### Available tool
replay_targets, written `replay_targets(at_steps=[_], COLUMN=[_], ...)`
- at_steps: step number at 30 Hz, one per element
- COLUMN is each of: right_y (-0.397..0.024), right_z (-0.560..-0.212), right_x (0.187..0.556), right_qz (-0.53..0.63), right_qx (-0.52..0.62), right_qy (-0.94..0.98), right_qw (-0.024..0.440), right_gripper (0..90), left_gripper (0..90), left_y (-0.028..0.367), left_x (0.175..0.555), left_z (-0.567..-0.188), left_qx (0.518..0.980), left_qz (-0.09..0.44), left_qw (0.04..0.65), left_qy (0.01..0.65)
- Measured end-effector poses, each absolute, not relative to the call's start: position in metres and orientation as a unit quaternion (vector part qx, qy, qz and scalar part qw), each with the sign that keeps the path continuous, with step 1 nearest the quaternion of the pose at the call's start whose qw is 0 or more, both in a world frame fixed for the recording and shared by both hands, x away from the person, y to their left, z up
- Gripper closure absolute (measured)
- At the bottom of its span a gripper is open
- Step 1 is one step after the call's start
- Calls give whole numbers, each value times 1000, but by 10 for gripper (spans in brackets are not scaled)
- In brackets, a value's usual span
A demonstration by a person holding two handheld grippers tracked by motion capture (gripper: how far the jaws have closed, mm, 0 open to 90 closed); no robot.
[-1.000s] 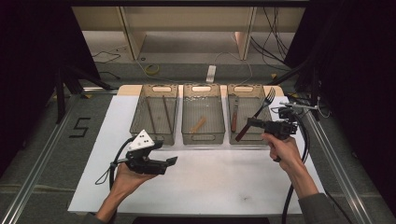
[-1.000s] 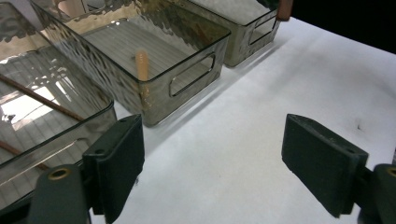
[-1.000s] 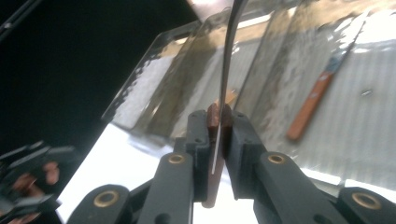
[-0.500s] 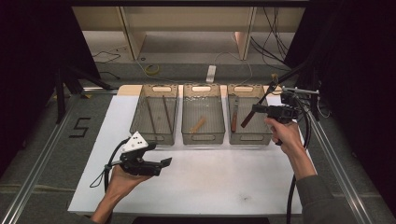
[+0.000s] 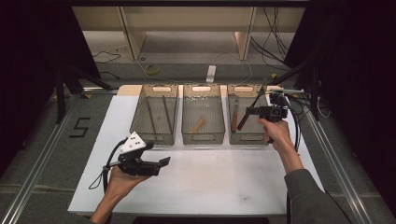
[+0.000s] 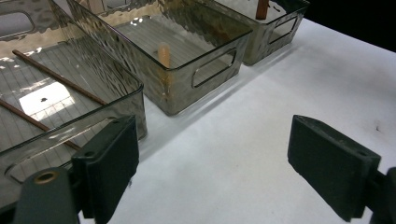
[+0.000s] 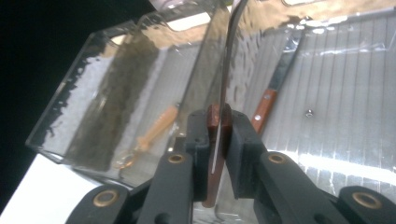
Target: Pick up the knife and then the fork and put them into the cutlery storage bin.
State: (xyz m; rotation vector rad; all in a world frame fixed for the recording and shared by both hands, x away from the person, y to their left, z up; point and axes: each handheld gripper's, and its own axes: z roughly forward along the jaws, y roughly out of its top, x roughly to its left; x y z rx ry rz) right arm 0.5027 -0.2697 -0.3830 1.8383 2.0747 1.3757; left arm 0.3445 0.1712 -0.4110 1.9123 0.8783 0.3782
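Bench [image 5: 224,186]: flat, matte white top with faint specks, set in a grey metal frame; a dark "5" is marked at its left side.
Three bins: clear, ripple-textured plastic boxes with oval cut-out handles and ribbed floors, side by side along the far half of the bench.
Left bin [image 5: 155,116]: holds two thin dark-brown sticks [image 6: 56,77] lying lengthwise.
Middle bin [image 5: 202,116]: holds one pale wooden utensil [image 5: 198,124] lying at a slant; in the left claw view its rounded tip leans against the near wall.
Right bin [image 5: 245,135]: a knife [image 7: 274,95] with a reddish wooden handle and a dull metal blade lies on its floor.
Left claw [image 5: 159,164]: held in the left hand [image 5: 119,179] above the bare front of the bench, near the left bin; a grey three-cornered plate with dark dots sits on top. Its two blocky black pads [image 6: 109,161] stand wide apart with nothing between them.
Right claw [image 7: 218,133]: held in the right hand [image 5: 275,133] over the right bin; pressed together on a utensil [image 7: 215,140] at its reddish-brown wooden handle. A slim curved metal shank rises from the handle, and the handle hangs tilted above the bin, clear of the floor.
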Motion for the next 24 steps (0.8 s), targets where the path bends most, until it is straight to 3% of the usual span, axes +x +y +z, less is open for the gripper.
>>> replay_targets(at_steps=[12, 16, 24], right_y=[-262, -261, -264], right_z=[-398, -399, -393], right_x=[513, 513, 505], right_qz=[412, 402, 416], right_qx=[608, 612, 604], right_qy=[679, 680, 679], right_qw=[19, 25, 42], right_gripper=[795, 657, 572], left_gripper=[154, 154, 154], left_y=[173, 173, 173], left_x=[342, 342, 342], left_z=[-411, -411, -412], left_qx=[776, 778, 777], left_qz=[157, 157, 157], left_qw=[493, 491, 491], left_qy=[360, 360, 360])
